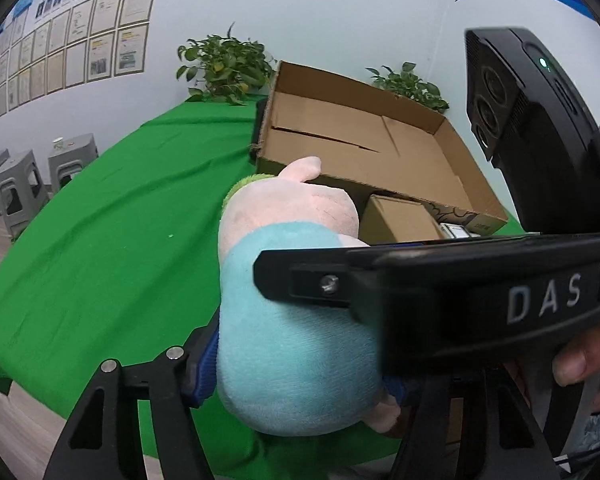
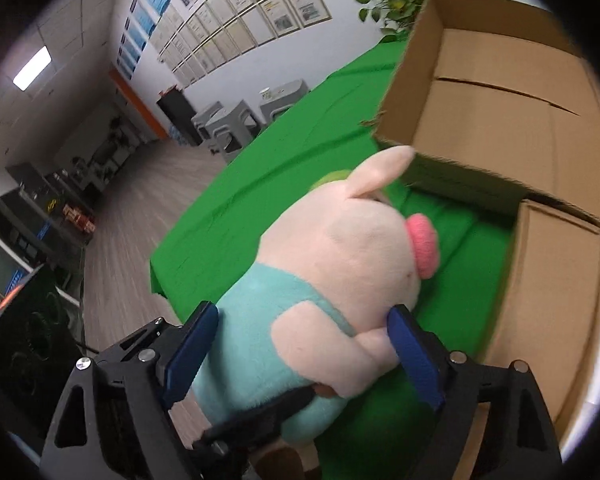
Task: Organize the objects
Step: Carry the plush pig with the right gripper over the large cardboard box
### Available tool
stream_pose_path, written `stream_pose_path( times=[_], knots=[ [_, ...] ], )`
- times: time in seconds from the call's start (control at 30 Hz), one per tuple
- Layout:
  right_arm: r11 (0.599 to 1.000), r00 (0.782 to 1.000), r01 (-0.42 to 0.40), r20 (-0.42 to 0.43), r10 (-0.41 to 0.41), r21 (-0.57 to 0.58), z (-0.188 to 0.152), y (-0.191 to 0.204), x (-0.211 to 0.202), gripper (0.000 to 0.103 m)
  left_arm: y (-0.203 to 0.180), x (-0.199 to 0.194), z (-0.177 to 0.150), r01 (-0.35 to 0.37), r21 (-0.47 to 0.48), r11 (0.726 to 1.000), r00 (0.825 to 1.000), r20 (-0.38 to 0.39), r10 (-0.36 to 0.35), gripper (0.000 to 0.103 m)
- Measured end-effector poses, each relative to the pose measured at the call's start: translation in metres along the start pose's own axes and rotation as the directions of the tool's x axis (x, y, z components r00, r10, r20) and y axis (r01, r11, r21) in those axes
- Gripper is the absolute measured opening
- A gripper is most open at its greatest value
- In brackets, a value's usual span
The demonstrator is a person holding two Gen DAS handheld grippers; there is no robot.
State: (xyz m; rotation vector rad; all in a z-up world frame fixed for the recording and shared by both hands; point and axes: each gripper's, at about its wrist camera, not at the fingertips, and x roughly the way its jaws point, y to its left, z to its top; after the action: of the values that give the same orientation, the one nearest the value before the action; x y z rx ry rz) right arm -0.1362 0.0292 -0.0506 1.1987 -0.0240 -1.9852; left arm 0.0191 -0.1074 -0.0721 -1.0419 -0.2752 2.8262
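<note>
A plush pig [image 1: 288, 320] with a pink head and a light blue body is held above the green-covered table [image 1: 100, 248]. My left gripper [image 1: 300, 384] is shut on its blue body. My right gripper [image 2: 300, 344] also grips the pig [image 2: 339, 272], its blue pads [image 2: 413, 356] pressing both sides of the body. The right gripper's black body [image 1: 479, 288] crosses the left wrist view over the pig. An open, empty cardboard box [image 1: 363, 152] stands just beyond the pig, also in the right wrist view [image 2: 499, 96].
A small closed cardboard box [image 1: 399, 220] lies in front of the big box, at the right in the right wrist view [image 2: 547, 304]. Potted plants [image 1: 224, 68] stand at the table's far edge. Grey stools [image 1: 20, 192] stand on the floor to the left.
</note>
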Motion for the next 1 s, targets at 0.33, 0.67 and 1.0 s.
stream_pose_path(
  times=[0.33, 0.67, 1.0],
  knots=[
    [1.000, 0.996, -0.011, 0.091, 0.013, -0.016, -0.013, 0.007, -0.019, 0.071, -0.004, -0.026, -0.003, -0.020, 0.052, 0.998, 0.998, 0.055, 0.017, 0.058],
    [0.991, 0.934, 0.105, 0.350, -0.071, -0.080, 0.029, -0.006, -0.092, 0.062, -0.067, -0.029, 0.081, 0.008, 0.216, 0.976, 0.974, 0.219, -0.056, 0.058],
    [0.957, 0.828, 0.264, 0.536, -0.162, -0.119, 0.082, -0.024, -0.149, 0.058, -0.121, -0.014, 0.186, 0.049, 0.300, 0.953, 0.930, 0.335, -0.153, 0.058]
  ],
)
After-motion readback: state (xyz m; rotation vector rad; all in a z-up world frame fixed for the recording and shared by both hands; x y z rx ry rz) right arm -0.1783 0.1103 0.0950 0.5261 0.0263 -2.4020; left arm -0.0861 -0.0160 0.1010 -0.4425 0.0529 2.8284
